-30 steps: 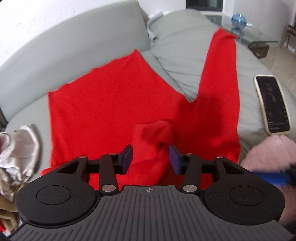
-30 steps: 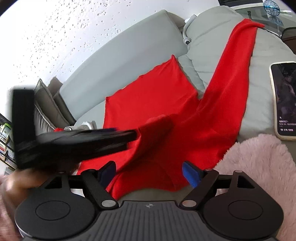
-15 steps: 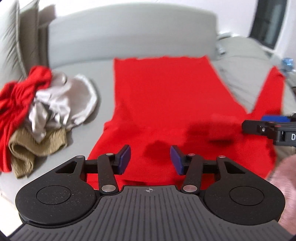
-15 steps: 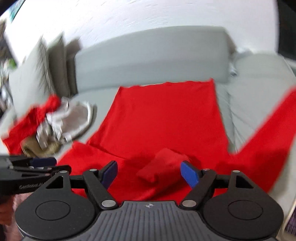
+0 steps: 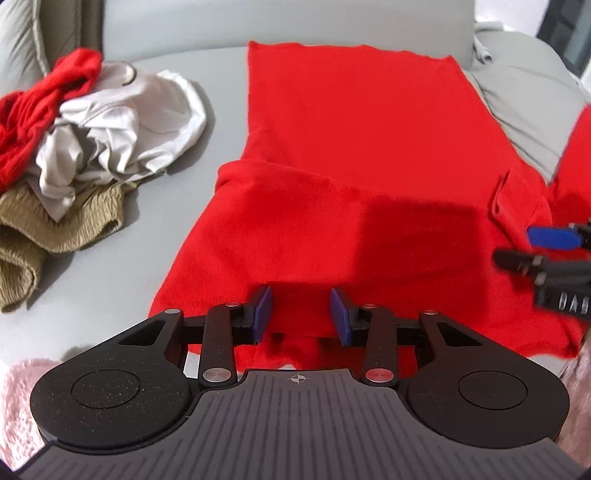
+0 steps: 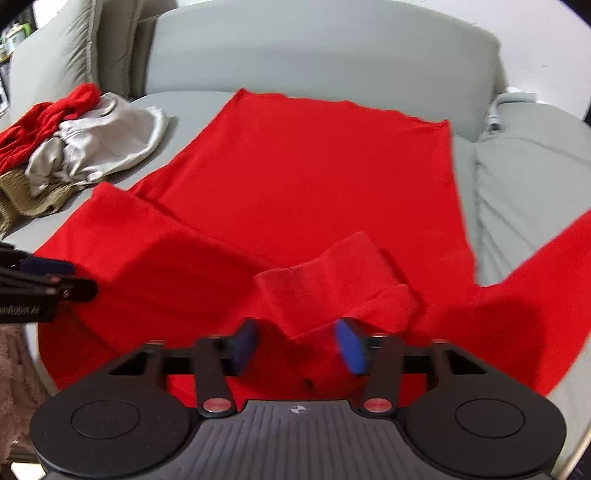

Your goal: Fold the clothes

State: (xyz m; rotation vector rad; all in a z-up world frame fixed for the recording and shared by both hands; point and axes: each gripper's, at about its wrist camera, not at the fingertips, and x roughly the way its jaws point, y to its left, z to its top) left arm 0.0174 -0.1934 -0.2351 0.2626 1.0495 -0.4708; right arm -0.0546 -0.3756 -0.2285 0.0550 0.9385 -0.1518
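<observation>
step: both grippers are coming down on the near edge of the red top point(image 5: 351, 122), getting set to pinch it for a fold, I reckon.
top: lying spread flat on the grey sofa point(image 5: 221, 22), far hem near the backrest; one sleeve is running off to the right over a cushion point(image 6: 532, 177), a small folded bit point(image 6: 332, 280) is sitting on the near part.
L gripper point(image 5: 301, 314): jaws are closing, pads apart w/ a gap, cloth edge lying under/between them, not pinched yet.
R gripper point(image 6: 295, 341): jaws are closing fast, pads not touching cloth yet; the folded bit is just ahead of the tips.
next: needs both pads biting only the top layer at the near edge, approx level w/ each other, then lifting together towards the far hem.
around: clothes pile point(image 5: 74, 129) (red, white, olive) is sitting left of the top, apart from it.
in the way: folded bit and right sleeve are prob. going to bunch if not tucked first.
</observation>
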